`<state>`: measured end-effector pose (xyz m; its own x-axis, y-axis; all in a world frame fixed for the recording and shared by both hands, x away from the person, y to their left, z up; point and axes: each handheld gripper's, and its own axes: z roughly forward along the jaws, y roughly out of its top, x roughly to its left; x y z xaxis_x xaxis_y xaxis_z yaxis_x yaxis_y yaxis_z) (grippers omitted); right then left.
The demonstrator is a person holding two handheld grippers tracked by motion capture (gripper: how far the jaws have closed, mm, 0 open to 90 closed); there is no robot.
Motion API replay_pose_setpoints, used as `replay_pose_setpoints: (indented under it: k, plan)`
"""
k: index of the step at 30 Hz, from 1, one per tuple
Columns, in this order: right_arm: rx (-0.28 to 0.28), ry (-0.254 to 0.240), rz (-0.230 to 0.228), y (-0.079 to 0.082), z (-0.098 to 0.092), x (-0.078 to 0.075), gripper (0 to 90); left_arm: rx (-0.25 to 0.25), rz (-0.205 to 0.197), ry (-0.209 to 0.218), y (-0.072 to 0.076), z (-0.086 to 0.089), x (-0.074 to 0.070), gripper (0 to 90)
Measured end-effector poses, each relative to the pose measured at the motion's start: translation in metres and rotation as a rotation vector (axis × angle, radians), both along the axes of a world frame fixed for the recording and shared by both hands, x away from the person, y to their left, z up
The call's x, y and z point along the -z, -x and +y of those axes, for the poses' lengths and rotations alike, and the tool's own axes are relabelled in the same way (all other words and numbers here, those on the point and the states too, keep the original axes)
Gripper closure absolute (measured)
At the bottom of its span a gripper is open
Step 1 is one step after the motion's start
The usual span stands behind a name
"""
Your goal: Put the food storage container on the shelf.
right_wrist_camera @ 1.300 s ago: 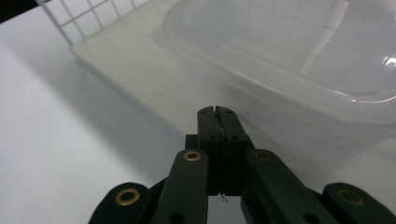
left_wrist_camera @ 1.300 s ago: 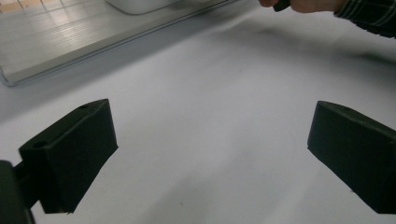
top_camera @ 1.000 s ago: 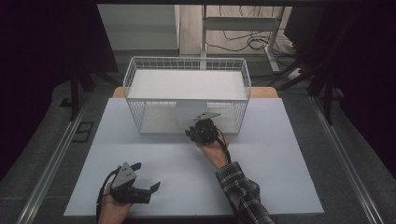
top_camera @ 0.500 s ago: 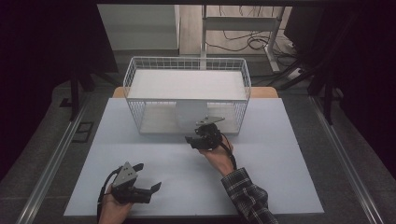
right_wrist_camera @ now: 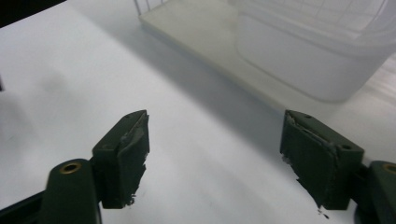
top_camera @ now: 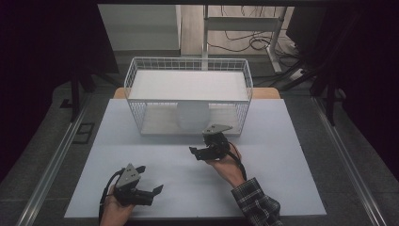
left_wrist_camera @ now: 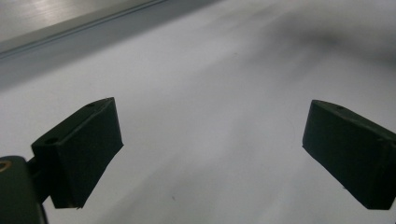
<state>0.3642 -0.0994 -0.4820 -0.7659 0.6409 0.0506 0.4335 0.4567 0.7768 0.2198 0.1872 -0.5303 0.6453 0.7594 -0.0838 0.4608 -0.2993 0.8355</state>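
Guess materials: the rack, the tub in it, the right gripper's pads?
Rack: looks like white coated metal wire, given its thin welded grid. Tub: likely translucent plastic, milky and smooth, with the grid showing faintly through it. Pads: probably dark rubber or foam, matte, with frayed, torn edges. The right gripper stands open over the table.

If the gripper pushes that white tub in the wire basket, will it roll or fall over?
Probably neither. The white tub looks wide with a flat bottom on the wire basket's lower shelf, so it should slide. It looks like thin plastic, likely light. The right gripper is open, in front of the basket.
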Motion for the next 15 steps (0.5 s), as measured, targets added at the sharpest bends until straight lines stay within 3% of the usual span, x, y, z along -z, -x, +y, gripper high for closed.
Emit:
replay_pose_setpoints:
  k: [8,15]
  plan:
    - [-0.007,-0.009,0.022,0.017,-0.018,0.002,14.0,-0.016,0.039,0.010,-0.002,-0.001,0.002,2.0]
    - [0.007,-0.008,0.037,0.029,-0.034,0.004,6.8,-0.007,0.044,0.002,-0.002,-0.002,0.003,1.7]
